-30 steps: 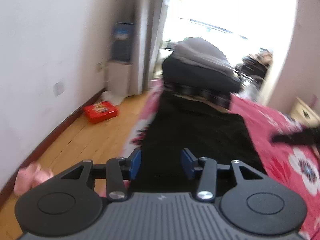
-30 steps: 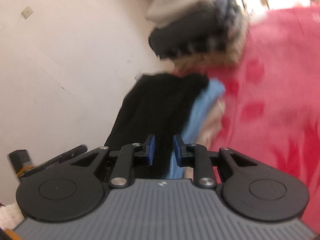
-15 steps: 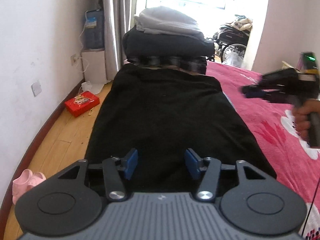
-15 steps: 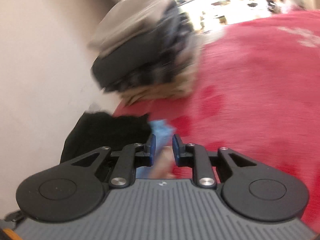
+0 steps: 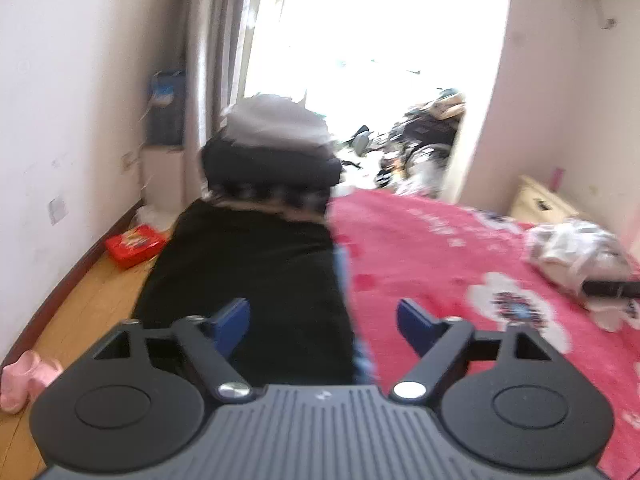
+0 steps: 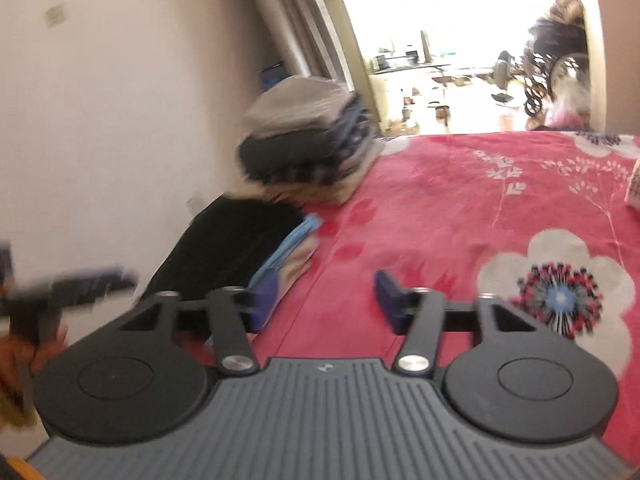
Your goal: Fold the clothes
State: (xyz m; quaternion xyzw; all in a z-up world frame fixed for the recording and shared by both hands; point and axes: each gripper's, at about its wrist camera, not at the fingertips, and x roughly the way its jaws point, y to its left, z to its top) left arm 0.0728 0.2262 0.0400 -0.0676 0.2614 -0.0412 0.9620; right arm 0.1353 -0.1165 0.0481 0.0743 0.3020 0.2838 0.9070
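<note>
Left gripper (image 5: pixel 323 322): jaws wide, just been opening, nothing between the blue pads; it hung over the near end of the black garment, not touching it.
Right gripper (image 6: pixel 325 298): jaws fairly wide, just been opening, nothing held; only the red bedspread showed in the gap.
Folded black fabric garment (image 5: pixel 256 280): lay flat along the bed's left edge; its near end was cut off behind the left gripper's body.
Light blue folded cloth (image 6: pixel 286 250): beneath the black garment, only a thin edge showing; a pale layer under it was too blurred to name.
Stack of folded grey, black and checked clothes (image 6: pixel 304 140): at the far end of the black garment, motion-blurred; the number of pieces could not be told.
Red floral bedspread (image 6: pixel 480 208): covered the bed to the right.
Crumpled pale bundle (image 5: pixel 576 256): at the right edge of the left wrist view, unclear.
Red flat box (image 5: pixel 134 246): on the wooden floor (image 5: pixel 92 292) by the wall.
Doorway: overexposed, contents beyond hard to read.
</note>
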